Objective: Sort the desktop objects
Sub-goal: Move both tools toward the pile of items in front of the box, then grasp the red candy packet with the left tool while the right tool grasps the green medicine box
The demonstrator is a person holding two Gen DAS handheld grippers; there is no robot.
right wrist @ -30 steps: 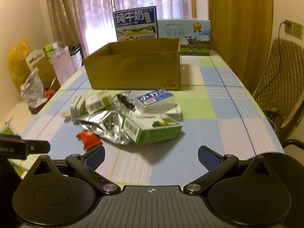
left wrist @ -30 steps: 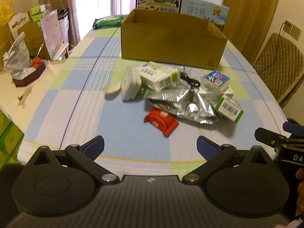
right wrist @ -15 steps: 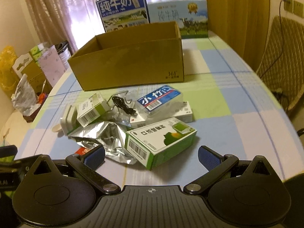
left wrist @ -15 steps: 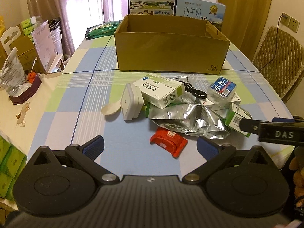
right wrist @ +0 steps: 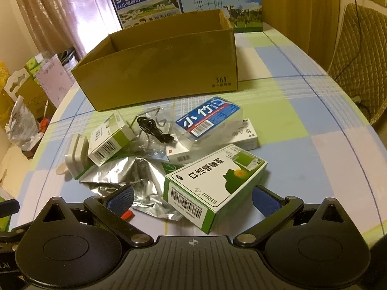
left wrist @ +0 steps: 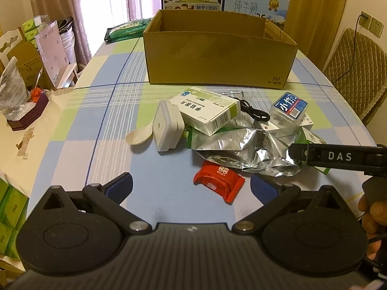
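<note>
The carton (right wrist: 159,72) stands open at the far side of the table (right wrist: 314,125), and I think it is where the things must go; from here I see nothing inside it. The pile lies in front of it, not yet sorted. The foil bag (left wrist: 246,149) is the widest piece and it lies under several boxes, so pulling it first could drag them off the pile. The green box (right wrist: 212,186) sits nearest, between the spread fingers of the right gripper (right wrist: 192,199), which holds nothing; one end rests on the foil, so a pinch there may tilt it or catch the foil too. The blue tub (right wrist: 210,120) lies on top of a white box and could slide off if the pile is pushed. The left gripper (left wrist: 191,186) is also spread wide and empty, just before the red packet (left wrist: 219,182); this one is thin and flat, and the fingers may only push it along the cloth.
</note>
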